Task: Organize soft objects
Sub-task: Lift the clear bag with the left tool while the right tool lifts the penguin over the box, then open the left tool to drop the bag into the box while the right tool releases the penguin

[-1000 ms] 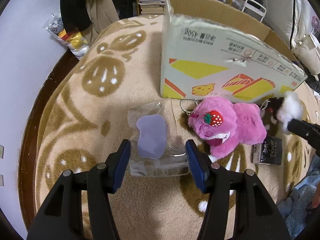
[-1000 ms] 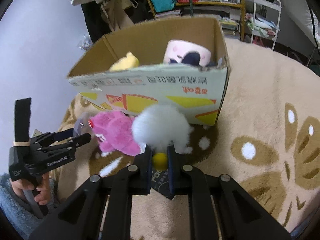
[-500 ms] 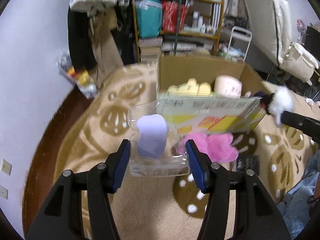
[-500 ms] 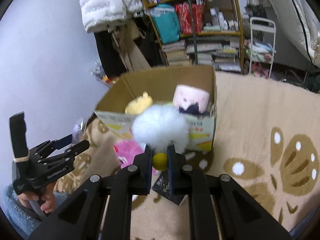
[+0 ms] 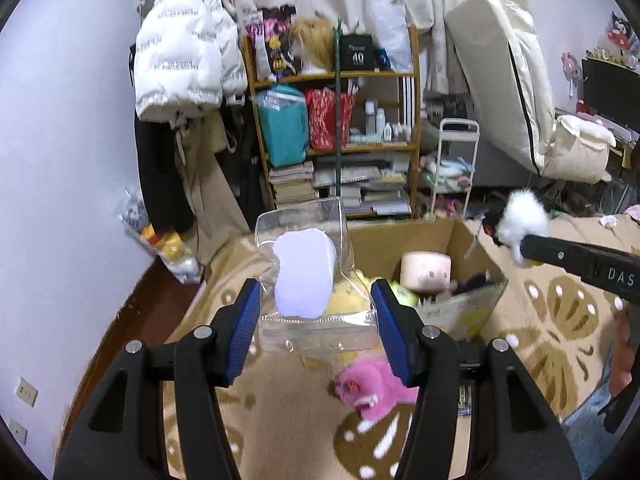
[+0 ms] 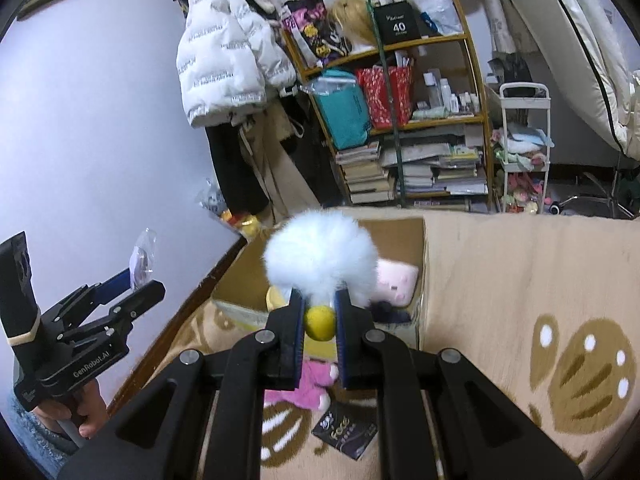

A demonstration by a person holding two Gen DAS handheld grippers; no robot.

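- Now both loads held above the cardboard box [image 5: 452,236], carry step
- Left gripper [image 5: 316,322] clamps clear pouch [image 5: 304,276]; right gripper [image 6: 319,326] pinched tight on white pompom [image 6: 320,260]
- Next, probably: move over the box opening, release each

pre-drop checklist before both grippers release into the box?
1. Left gripper shut on clear pouch with the lavender pad inside: ok.
2. Right gripper shut on white fluffy toy at its yellow part: ok.
3. Cardboard box open on top: ok.
4. Free space in the box, with plush already inside: cannot tell.
5. Held items directly above the opening: cannot tell.
6. Pink plush lying on the rug, not boxed: not ok.
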